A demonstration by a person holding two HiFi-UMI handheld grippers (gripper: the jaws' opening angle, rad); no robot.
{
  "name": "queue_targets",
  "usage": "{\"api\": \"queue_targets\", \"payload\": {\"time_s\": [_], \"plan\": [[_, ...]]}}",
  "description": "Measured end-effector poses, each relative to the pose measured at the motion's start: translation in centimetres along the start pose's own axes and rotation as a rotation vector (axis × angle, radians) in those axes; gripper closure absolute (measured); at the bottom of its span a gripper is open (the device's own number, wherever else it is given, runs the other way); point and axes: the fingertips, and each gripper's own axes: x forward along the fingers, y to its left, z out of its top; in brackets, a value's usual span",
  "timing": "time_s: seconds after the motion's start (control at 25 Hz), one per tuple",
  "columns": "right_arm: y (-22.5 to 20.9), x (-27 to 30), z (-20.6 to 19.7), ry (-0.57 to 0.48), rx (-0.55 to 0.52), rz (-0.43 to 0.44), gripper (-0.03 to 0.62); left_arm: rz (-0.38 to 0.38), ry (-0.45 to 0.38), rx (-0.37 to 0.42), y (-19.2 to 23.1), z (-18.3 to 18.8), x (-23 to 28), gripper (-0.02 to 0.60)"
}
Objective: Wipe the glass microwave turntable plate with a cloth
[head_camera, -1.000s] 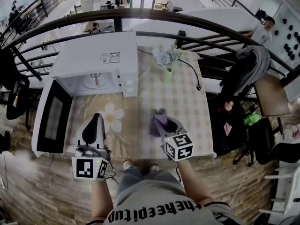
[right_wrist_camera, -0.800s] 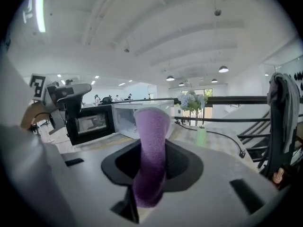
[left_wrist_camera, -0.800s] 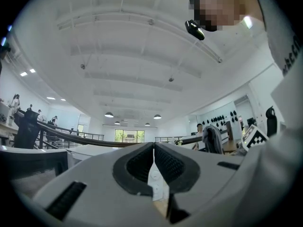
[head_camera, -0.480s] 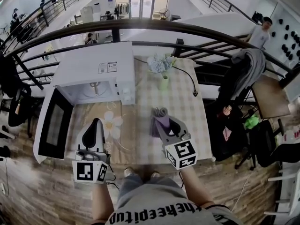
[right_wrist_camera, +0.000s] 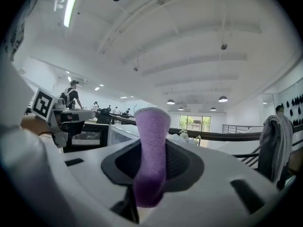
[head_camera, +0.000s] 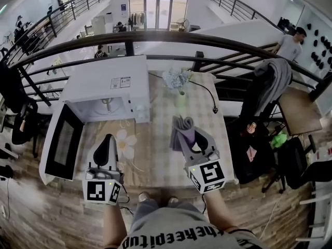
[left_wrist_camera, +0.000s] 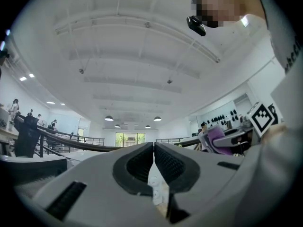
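The purple cloth (right_wrist_camera: 151, 126) is soft and fuzzy. The right hand-held gripper (right_wrist_camera: 151, 161) squeezes it tight between its jaws, and the cloth sticks up past the tips. I cannot make out the glass plate for sure. The left hand-held gripper (left_wrist_camera: 154, 162) has its jaws pressed together with nothing in them. Both are above the checked desk (head_camera: 205, 121). Ahead of the left hand-held gripper is a white boxy microwave (head_camera: 109, 82), its dark door (head_camera: 61, 141) swung open. Past the cloth are pale flowers (head_camera: 176, 79) and a thin black cable (head_camera: 208, 95).
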Motion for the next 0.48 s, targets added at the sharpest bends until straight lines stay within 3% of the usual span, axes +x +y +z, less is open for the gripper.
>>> {"api": "queue_targets", "payload": {"time_s": [0.48], "plan": [[-2.0, -2.0, 3.0, -0.084, 0.029, -0.051, 0.482, 0.005, -0.012, 0.011, -0.6, 1.0, 0.1, 0.571]]}}
